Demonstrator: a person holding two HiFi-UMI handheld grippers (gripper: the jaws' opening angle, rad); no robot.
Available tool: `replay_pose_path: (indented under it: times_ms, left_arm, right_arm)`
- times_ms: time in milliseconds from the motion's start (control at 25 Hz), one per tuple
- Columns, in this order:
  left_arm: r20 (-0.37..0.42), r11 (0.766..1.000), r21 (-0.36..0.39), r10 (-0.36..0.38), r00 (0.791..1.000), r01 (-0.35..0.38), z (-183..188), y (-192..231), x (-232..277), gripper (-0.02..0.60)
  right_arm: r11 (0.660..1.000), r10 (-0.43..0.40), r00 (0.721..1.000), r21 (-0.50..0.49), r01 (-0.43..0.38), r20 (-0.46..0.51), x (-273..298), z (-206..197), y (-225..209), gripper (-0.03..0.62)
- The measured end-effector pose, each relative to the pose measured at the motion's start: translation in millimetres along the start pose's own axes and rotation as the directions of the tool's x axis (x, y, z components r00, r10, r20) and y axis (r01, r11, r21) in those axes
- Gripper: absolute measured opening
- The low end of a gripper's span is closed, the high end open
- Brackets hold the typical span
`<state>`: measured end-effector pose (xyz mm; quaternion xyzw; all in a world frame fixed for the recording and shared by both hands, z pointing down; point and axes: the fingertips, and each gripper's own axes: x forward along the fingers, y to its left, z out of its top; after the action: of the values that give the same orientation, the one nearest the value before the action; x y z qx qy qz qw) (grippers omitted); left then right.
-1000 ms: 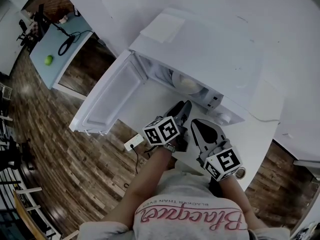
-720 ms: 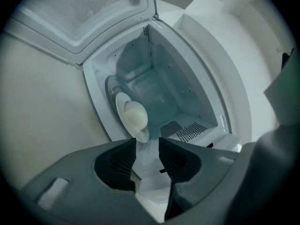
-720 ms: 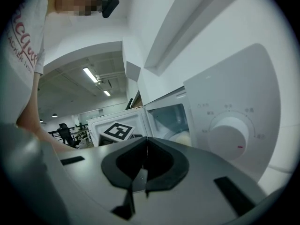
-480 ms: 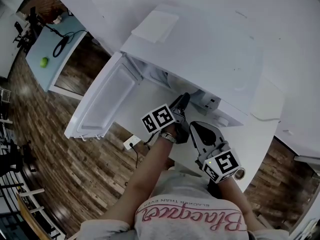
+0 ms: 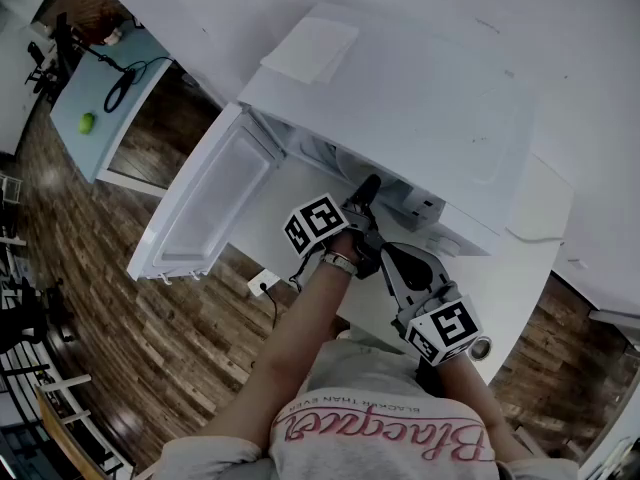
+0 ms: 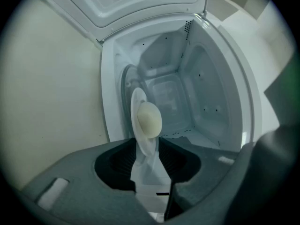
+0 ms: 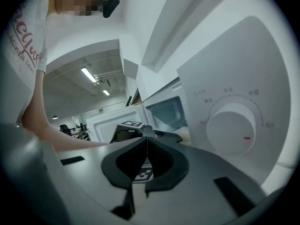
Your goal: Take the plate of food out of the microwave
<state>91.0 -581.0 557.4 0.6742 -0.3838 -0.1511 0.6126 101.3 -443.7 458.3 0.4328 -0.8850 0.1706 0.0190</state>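
Plate gripped at the microwave mouth

Left tool [image 6: 148, 149] is clamped on the near rim of the plate [image 6: 139, 108], which carries a pale round bun [image 6: 150, 118] at the opening of the microwave [image 6: 206, 102], its door [image 5: 212, 196] swung open to the left. Right tool [image 7: 146, 142], jaws together and empty, hovers near the dial [image 7: 233, 128].

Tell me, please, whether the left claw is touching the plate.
Touching: the left gripper view shows the left claw shut on the rim of the plate.
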Motion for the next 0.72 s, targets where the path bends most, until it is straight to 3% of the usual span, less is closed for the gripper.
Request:
replay_pose_path:
  times_ms: [120,280,720]
  left_arm:
    - [-0.005,0.998,-0.02,0.054,0.999,-0.054,0,4,2,0.139]
    - [-0.012,0.991,-0.022,0.129,0.992,-0.13,-1,11,2,0.064]
    - [0.013,0.991,-0.103,0.088,0.996,-0.086,0,13,-2,0.043]
  right_arm:
    - [1.0,0.003,1.0,0.003,-0.003,-0.001,0,-1,-1,0.012]
    - [1.0,-0.009,1.0,0.017,0.009,0.005,0,0,-5,0.012]
    - [1.0,0.004,1.0,0.006,-0.004,0.025,-1,4,-1,0.012]
